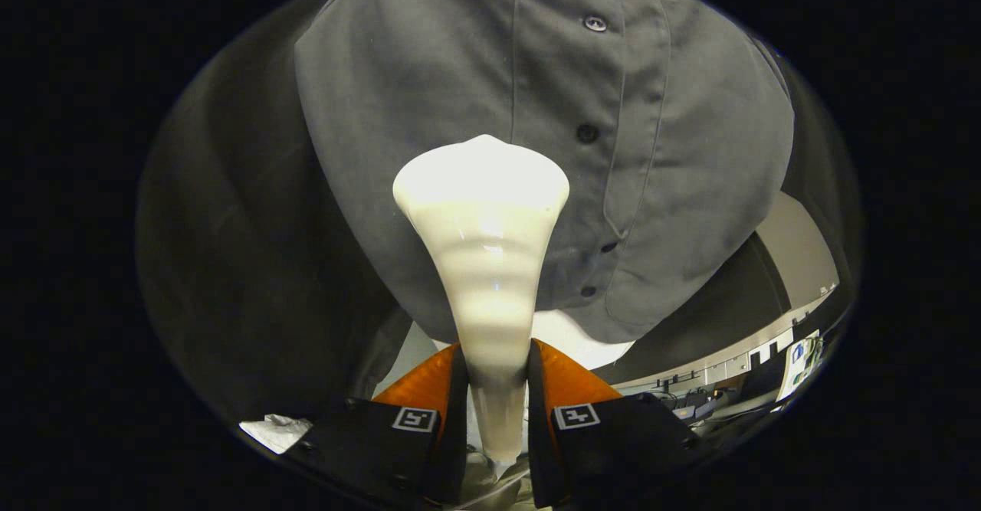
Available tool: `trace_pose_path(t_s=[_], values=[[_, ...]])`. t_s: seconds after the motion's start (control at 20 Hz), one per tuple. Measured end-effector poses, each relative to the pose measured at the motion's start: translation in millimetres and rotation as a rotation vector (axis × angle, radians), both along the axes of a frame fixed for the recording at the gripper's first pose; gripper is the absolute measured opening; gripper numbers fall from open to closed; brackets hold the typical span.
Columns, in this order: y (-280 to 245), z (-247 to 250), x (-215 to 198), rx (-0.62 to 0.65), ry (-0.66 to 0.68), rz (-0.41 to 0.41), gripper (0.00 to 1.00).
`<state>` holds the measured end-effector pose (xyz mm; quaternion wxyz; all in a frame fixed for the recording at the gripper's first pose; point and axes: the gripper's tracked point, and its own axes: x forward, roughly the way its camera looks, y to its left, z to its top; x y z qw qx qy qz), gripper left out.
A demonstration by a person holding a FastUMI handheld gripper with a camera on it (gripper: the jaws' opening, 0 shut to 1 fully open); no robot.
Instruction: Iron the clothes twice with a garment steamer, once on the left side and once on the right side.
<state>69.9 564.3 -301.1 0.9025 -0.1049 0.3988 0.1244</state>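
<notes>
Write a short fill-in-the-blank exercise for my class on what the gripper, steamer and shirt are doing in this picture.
1. The gripper is shut on the white ____.
2. The steamer head points at a hanging grey ____.
3. The button placket runs down the shirt just to the ____ of the steamer head.

Missing words: steamer; shirt; right

Steamer (490, 266) between jaws, against shirt (460, 74)

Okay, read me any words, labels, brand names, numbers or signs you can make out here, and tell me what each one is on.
No readable text.
Gripper, shut on the steamer head: each finger carries a square black-and-white marker, a pattern with no letters.
Grey shirt: plain buttons, no label or brand visible.
Papers on the far desk: coloured print, too small and blurred to read.
</notes>
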Motion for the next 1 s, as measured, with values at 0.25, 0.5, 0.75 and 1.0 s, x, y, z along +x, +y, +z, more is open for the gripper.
trace_pose_path(t_s=[0.25, 0.5, 0.75, 1.0], values=[[-6.6, -39.3, -7.1, -0.004, 0.051, -0.001, 0.42], [-24.8, -76.0, -11.7, -0.009, 0.094, 0.000, 0.42], [-47.4, -96.9, -25.0, 0.017, 0.125, -0.031, 0.42], [-72.6, -68.2, -36.0, 0.048, 0.103, -0.059, 0.41]])
